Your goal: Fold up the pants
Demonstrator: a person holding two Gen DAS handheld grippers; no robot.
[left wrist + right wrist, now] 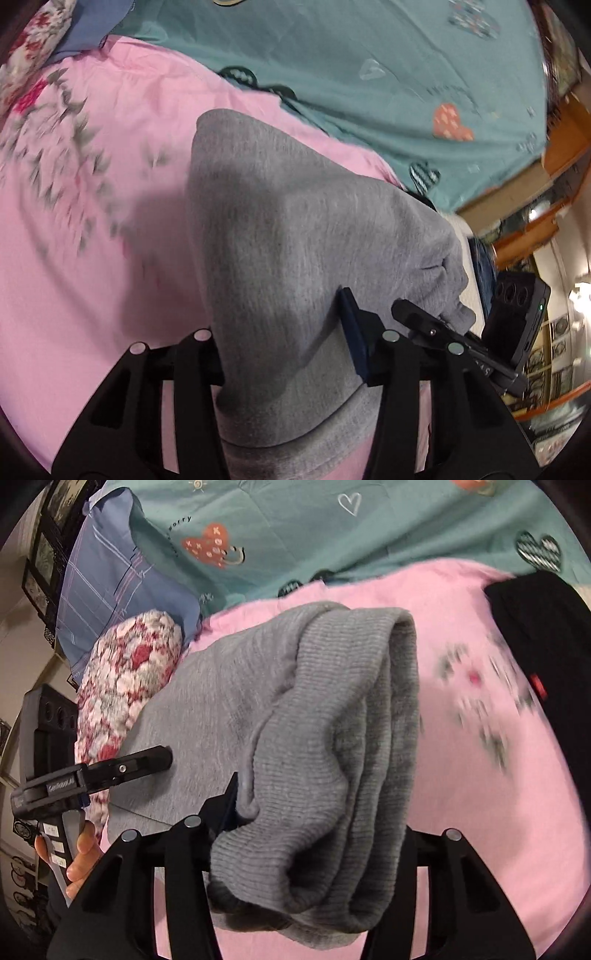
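Observation:
The grey sweatpants (295, 240) hang lifted above the pink floral sheet (92, 221). My left gripper (288, 350) is shut on the plain grey cloth, which fills the gap between its fingers. My right gripper (314, 823) is shut on the bunched ribbed band of the grey sweatpants (332, 720). The right gripper (436, 328) shows at the right of the left wrist view, close beside the left one. The left gripper (110, 771) shows at the left of the right wrist view, held by a hand. Both grippers' fingertips are hidden by cloth.
A teal sheet with hearts (369, 55) lies beyond the pink one. A blue pillow (118, 576) and a floral pillow (125, 686) lie at the left. A black garment (546, 657) lies on the pink sheet at the right. Wooden furniture (554, 155) stands past the bed.

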